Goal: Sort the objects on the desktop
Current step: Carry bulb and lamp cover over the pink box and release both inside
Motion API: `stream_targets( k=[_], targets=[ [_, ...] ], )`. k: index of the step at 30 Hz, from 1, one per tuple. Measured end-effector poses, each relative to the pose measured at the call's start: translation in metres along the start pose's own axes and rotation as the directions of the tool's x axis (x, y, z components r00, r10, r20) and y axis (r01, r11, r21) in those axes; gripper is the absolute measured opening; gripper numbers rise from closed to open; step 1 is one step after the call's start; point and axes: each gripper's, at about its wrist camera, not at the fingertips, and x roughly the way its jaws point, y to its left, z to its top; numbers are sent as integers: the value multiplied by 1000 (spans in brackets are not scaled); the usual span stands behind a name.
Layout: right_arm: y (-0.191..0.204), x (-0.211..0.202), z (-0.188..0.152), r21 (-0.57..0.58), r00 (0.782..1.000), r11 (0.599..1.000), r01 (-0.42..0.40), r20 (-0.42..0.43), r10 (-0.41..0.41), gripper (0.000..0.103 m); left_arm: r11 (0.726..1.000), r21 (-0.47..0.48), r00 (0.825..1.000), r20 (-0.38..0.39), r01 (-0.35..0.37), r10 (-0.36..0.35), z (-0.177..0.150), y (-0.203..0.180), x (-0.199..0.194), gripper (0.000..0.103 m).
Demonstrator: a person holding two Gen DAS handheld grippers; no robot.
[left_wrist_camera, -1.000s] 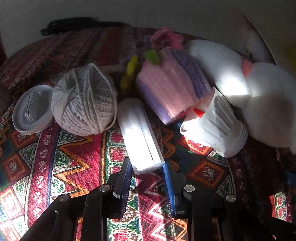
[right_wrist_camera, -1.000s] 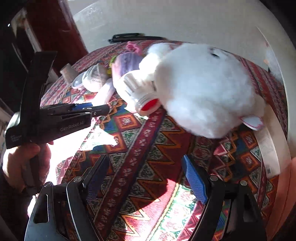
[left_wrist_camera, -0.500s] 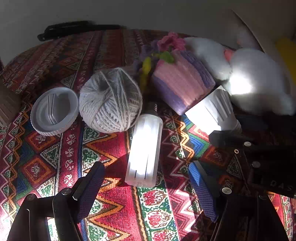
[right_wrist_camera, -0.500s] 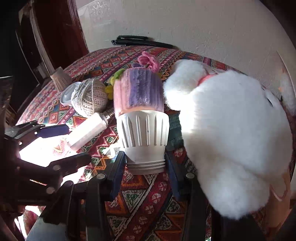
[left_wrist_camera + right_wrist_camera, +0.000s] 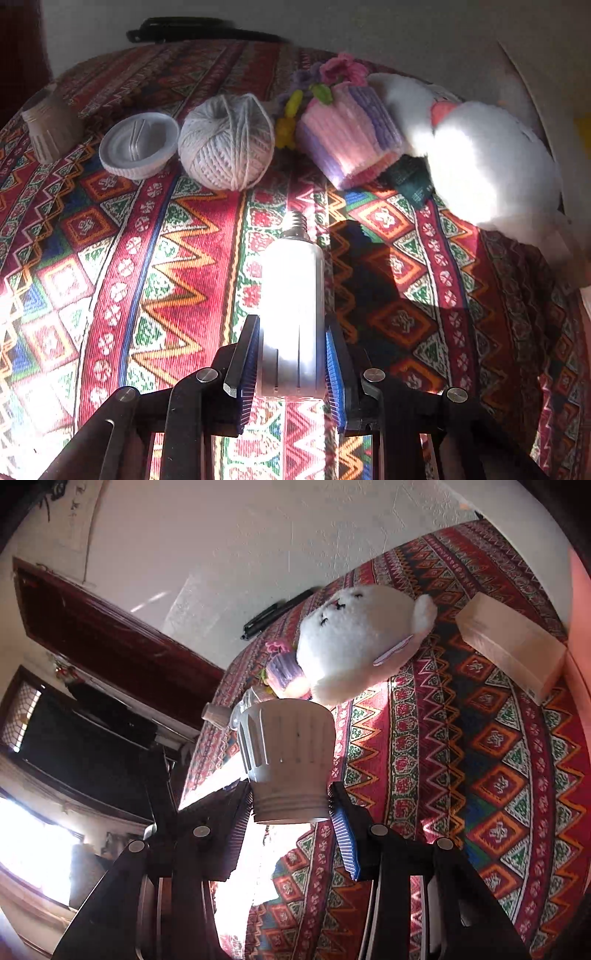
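White bulb (image 5: 293, 295) in left tool (image 5: 291, 363); no legible writing.

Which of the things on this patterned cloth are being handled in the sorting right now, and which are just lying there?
In hand:
- white tube-shaped bulb, clamped in the left gripper
- white ribbed cup, clamped in the right gripper

Lying about:
- ball of yarn
- white lid
- pink and purple knitted pot
- white plush toy
- beige box

I cannot see the plush toy (image 5: 491, 166) whole; the left wrist picture's right edge cuts it off. Glare washes out the bulb (image 5: 293, 295) surface. The window (image 5: 33, 853) is blown white.
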Motion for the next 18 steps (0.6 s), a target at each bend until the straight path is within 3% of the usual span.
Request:
stream_targets(
  k=[5, 9, 14, 16, 18],
  targets=[
    [23, -70, -9, -60, 992, 998, -32, 123, 40, 46, 997, 33, 994, 84, 72, -75, -29, -48, -61, 26],
    [38, -162, -23, -162, 947, 987, 13, 320, 40, 46, 983, 89, 976, 139, 158, -170, -39, -109, -110, 26],
    [24, -274, -53, -186, 843, 971, 151, 537, -28, 46, 931, 246, 930, 182, 271, -319, -30, -219, -156, 26],
    [15, -311, -64, -162, 781, 947, 279, 611, -126, 46, 897, 322, 912, 172, 304, -371, -34, -269, -165, 26],
    [8, -340, -76, -131, 703, 901, 414, 674, -226, 46, 862, 387, 901, 146, 328, -408, -41, -317, -167, 26]
  ],
)
